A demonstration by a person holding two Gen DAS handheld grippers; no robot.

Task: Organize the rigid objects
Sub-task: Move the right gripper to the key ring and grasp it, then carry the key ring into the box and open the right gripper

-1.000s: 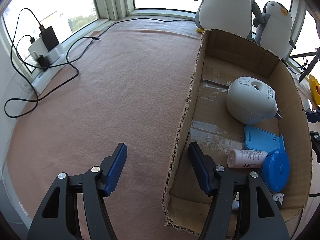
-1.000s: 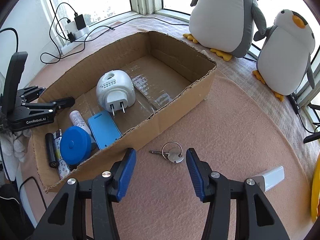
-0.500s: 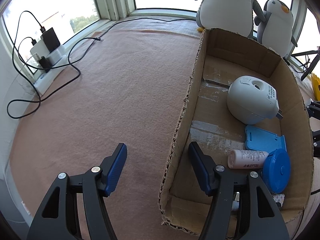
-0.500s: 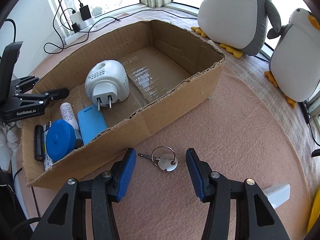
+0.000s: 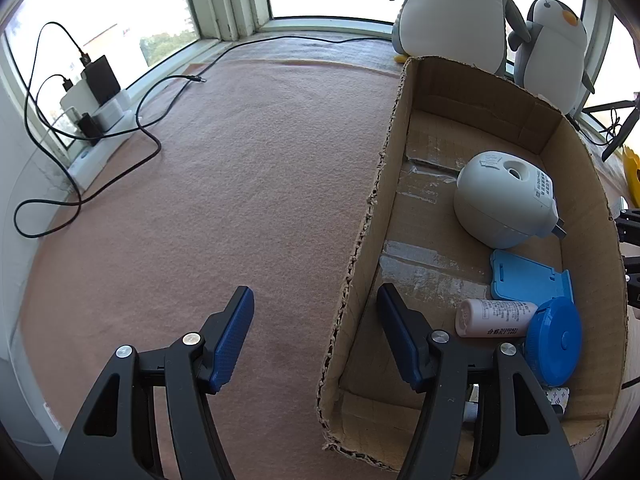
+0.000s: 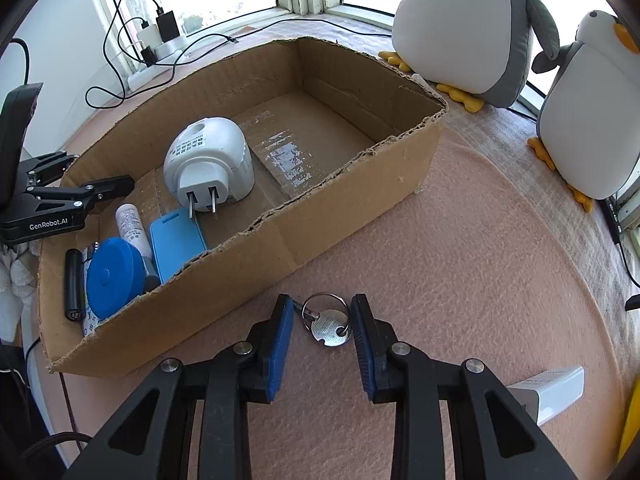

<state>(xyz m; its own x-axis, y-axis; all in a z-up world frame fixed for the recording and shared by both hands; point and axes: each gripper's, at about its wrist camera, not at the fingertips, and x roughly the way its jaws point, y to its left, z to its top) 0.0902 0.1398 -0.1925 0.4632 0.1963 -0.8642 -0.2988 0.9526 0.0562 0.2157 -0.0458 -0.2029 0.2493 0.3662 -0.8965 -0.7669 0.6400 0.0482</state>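
Down on the pinkish felt mat (image 6: 460, 264), just outside the near wall of the open brown cardboard box (image 6: 304, 236), sits a small silver key on a round metal ring (image 6: 326, 322), and that's clearly the thing being picked up right now. The right gripper (image 6: 322, 334) has its blue-padded fingers (image 6: 280, 334) on either side of the key, and the jaws have just been closing in on it, but as far as I can tell there's a bit of gap on both sides, so no real pinch yet. The left gripper (image 5: 314, 334) straddles the box's other long wall with one finger inside and one outside; the pads aren't touching the cardboard, so it looks open and just parked there, holding nothing. Already in the box: a white dome-shaped plug-in device (image 6: 210, 164), a flat blue plastic case (image 6: 176, 242), a small white tube (image 6: 130, 226), a round blue lid-like disc (image 6: 114, 276) and a black cylinder (image 6: 73, 284). A white rectangular block (image 6: 554, 390) is also lying out on the mat, so I'd guess it goes in later. Next move, I reckon: finish squeezing on the key, which is thin and flat so it'll need the pads low to the felt, then lift it over the wall and drop it in the box's empty end.
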